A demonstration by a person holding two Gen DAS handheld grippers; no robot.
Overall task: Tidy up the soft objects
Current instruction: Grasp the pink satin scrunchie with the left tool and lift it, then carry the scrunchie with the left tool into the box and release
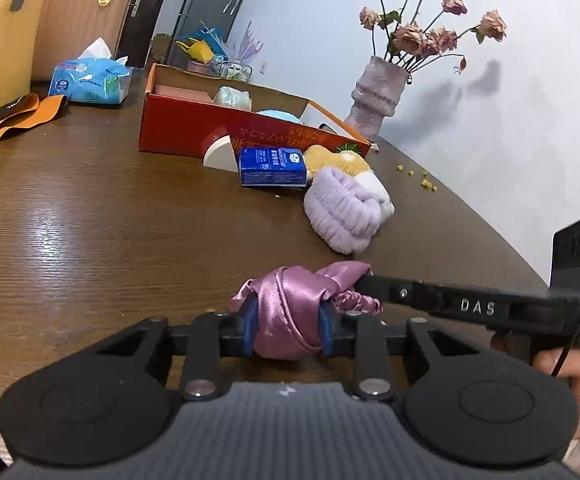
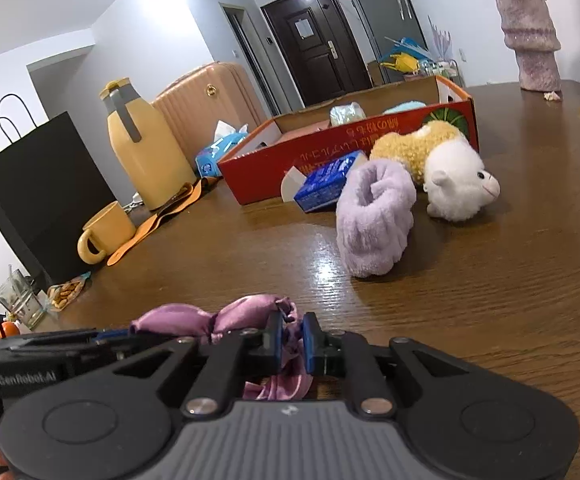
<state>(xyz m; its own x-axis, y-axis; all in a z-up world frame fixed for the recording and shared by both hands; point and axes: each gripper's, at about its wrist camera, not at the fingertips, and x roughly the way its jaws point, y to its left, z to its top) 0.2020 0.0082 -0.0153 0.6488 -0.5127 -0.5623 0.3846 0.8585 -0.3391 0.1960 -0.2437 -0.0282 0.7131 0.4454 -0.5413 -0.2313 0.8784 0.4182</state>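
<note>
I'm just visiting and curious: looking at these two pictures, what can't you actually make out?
- Red box: its own front wall hides most of the contents in both views.
- Plush toy: in the left wrist view the purple fluffy band covers its face.
- Pink satin cloth: in the right wrist view the right gripper hides its lower part.
- Printing on the blue packet: too small to read.
</note>
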